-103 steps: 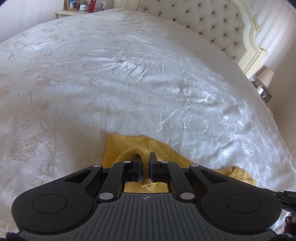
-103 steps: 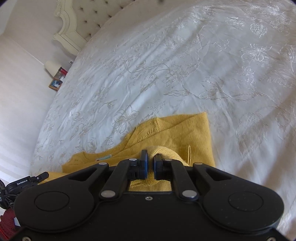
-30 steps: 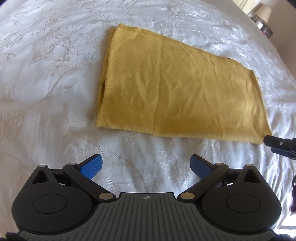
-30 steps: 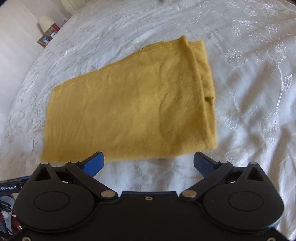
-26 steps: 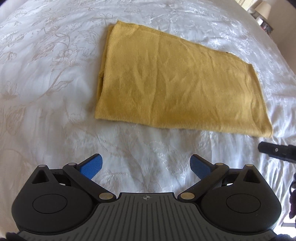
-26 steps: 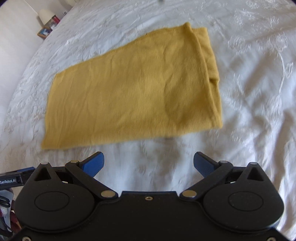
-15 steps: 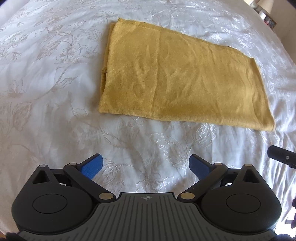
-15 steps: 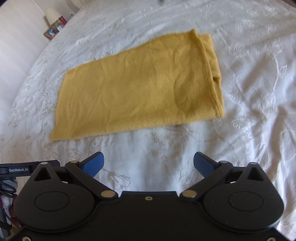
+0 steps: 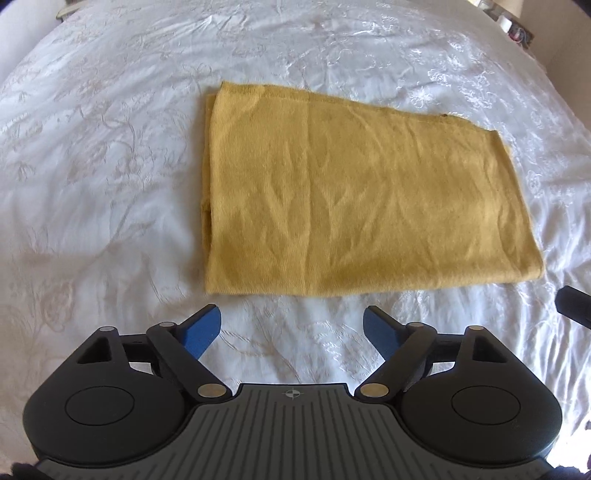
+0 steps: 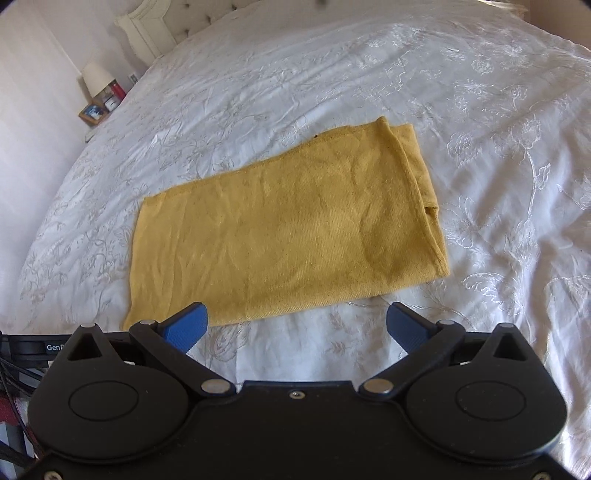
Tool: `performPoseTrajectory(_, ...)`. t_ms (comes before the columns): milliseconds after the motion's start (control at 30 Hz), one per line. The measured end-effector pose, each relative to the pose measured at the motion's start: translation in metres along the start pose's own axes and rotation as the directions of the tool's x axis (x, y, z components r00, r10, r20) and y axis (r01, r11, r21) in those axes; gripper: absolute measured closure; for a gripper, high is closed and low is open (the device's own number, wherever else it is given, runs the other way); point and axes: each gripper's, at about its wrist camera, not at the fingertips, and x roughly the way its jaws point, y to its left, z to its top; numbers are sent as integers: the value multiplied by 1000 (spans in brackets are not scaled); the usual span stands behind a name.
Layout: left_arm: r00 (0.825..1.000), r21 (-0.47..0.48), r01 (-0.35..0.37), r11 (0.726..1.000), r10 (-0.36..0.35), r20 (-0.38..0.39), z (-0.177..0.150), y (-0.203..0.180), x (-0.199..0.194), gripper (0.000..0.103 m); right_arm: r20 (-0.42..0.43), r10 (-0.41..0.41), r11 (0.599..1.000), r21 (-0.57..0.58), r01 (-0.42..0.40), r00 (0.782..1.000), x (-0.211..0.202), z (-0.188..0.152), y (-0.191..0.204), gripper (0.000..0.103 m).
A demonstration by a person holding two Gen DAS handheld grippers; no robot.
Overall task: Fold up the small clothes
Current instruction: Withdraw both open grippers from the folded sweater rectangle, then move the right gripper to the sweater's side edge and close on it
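Observation:
A mustard-yellow knit garment (image 9: 354, 199) lies folded into a flat rectangle on the white embroidered bedspread (image 9: 110, 147). In the right wrist view the same garment (image 10: 288, 229) shows its layered fold edge at the right. My left gripper (image 9: 291, 325) hovers just short of the garment's near edge, its jaws closing with only bedspread between the blue pads. My right gripper (image 10: 297, 321) stands open near the garment's near edge, its left pad over the near left corner, with nothing held.
The tufted headboard (image 10: 155, 22) rises at the bed's far end. A bedside table with a lamp (image 10: 96, 79) and a framed photo (image 10: 92, 112) stands beside the bed. Part of the other gripper (image 9: 574, 304) pokes in at the right edge of the left wrist view.
Both grippers have let go of the garment, which now lies folded flat. Both have since drawn back and up, so the garment looks smaller. The left jaws have narrowed a little.

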Motion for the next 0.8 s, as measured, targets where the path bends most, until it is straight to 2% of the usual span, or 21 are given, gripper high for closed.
performPoseTrajectory(67, 999, 33, -50, 998, 50, 19, 6, -5, -2, 25, 9, -11, 1000, 13, 11, 1000, -1, -1, -1, 1)
performPoseTrajectory(167, 990, 75, -122, 990, 117, 73, 15, -14, -7, 25, 11, -25, 999, 39, 24, 1000, -2, -2, -8, 1)
performPoseTrajectory(333, 956, 98, -258, 961, 240, 169, 26, -34, -14, 25, -16, -30, 998, 52, 30, 999, 5, -2, -24, 1)
performPoseTrajectory(400, 947, 106, -284, 953, 261, 189, 31, -44, -13, 25, -31, -22, 998, 50, 23, 999, 9, -1, -33, 1)
performPoseTrajectory(533, 971, 78, -173, 982, 156, 182, 40, -59, -5, 25, -62, 7, 1000, 22, -6, 998, 17, 6, -53, 1)
performPoseTrajectory(567, 972, 69, -169, 983, 155, 179, 42, -64, -1, 29, -66, 17, 1000, 14, -16, 998, 19, 8, -58, 1)
performPoseTrajectory(600, 970, 66, -175, 982, 160, 181, 45, -70, 2, 36, -69, 29, 1000, 7, -29, 997, 19, 11, -64, 1)
performPoseTrajectory(667, 969, 57, -181, 982, 168, 182, 51, -82, 11, 37, -76, 59, 998, 3, -59, 995, 22, 18, -76, 1)
performPoseTrajectory(800, 981, -13, -115, 993, 115, 153, 66, -93, 26, 37, -94, 104, 995, 2, -104, 990, 29, 30, -103, 1)
